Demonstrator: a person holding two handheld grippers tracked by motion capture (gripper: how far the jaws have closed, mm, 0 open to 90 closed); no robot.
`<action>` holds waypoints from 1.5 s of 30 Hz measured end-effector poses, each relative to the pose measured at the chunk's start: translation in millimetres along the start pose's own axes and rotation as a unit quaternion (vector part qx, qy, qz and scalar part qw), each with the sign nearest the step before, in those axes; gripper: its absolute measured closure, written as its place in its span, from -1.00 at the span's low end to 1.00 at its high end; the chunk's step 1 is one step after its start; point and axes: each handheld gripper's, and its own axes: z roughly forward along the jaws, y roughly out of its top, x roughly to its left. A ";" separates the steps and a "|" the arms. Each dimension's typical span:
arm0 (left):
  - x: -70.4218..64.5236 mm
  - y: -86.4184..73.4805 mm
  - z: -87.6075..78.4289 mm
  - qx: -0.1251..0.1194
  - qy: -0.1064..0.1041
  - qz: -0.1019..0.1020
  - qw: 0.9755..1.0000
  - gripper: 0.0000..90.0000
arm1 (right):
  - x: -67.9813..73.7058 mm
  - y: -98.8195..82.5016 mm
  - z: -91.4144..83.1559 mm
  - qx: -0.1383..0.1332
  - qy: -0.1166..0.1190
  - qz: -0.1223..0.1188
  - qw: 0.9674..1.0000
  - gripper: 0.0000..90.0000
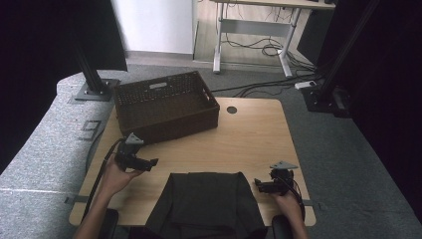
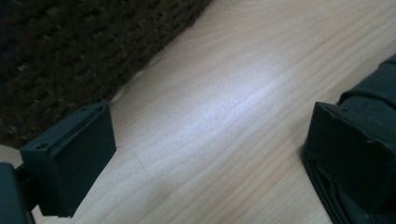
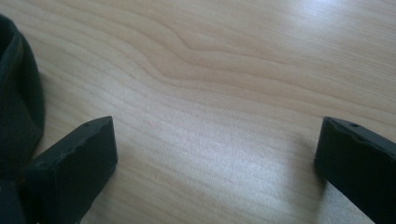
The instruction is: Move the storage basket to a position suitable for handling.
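A dark cloth [image 1: 205,201] lies folded at the table's [image 1: 249,134] near edge, between the grippers. The left gripper [image 1: 149,163] and right gripper [image 1: 259,184] flank it, jaws spread wide on nothing. Its near end runs off-frame. A basket [image 1: 166,104] stands behind.

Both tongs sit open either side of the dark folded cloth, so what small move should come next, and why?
Probably bring the left tongs and right tongs inward to the near edges of the folded dark cloth and close on them. Both stand open with nothing between the jaws, the cloth lies flat between them, and the wicker basket waits behind.
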 end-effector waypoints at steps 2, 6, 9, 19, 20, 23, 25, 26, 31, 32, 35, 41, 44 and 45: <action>2.8 3.9 -1.1 -0.003 0.005 -0.001 1.000 -0.95 | 0.1 -0.2 0.3 -0.002 -0.001 0.001 1.000 -1.00; 7.7 13.2 -4.5 -0.005 0.014 -0.001 1.000 -0.84 | 0.1 -0.3 0.3 -0.003 -0.001 0.001 1.000 -1.00; 11.4 21.2 -8.2 -0.008 0.027 0.001 1.000 -0.68 | 0.2 -0.4 0.2 -0.003 -0.001 0.001 1.000 -1.00; 31.3 45.0 -23.1 -0.021 0.044 0.002 0.999 -0.37 | 0.1 -0.8 -0.1 -0.003 0.000 -0.001 1.000 -1.00; 34.2 46.3 -24.8 -0.023 0.047 -0.001 0.999 -0.33 | 0.1 -0.8 0.0 -0.003 0.000 -0.001 1.000 -1.00; 44.1 49.9 -29.3 -0.027 0.057 -0.009 0.998 -0.26 | 0.1 -0.9 0.1 -0.004 0.000 -0.001 1.000 -1.00; 51.2 51.9 -31.7 -0.030 0.066 -0.016 0.997 -0.23 | 0.1 -0.9 0.0 -0.004 0.000 -0.001 1.000 -1.00; 55.5 52.9 -32.9 -0.031 0.070 -0.020 0.997 -0.17 | 0.1 -0.9 0.0 -0.004 0.000 -0.001 1.000 -1.00; 76.7 58.3 -37.6 -0.033 0.094 -0.040 0.994 -0.02 | 0.2 -0.8 0.0 -0.004 0.000 -0.001 1.000 -1.00; 81.0 59.0 -38.7 -0.035 0.098 -0.046 0.994 -0.02 | 0.1 -0.8 0.1 -0.004 0.000 -0.001 1.000 -1.00; 93.9 58.3 -40.4 -0.032 0.109 -0.058 0.992 0.04 | 0.2 -0.8 0.0 -0.004 0.000 0.000 1.000 -1.00; 112.3 46.6 -38.0 -0.052 0.100 -0.099 0.989 0.13 | 0.1 -0.8 0.1 -0.004 0.000 -0.001 1.000 -1.00; 114.3 43.5 -32.1 -0.041 0.108 -0.099 0.988 0.12 | 0.1 -0.8 0.1 -0.004 0.000 -0.001 1.000 -1.00; 114.6 42.9 -30.3 -0.039 0.110 -0.099 0.988 0.11 | 0.2 -0.8 0.1 -0.004 0.000 0.000 1.000 -1.00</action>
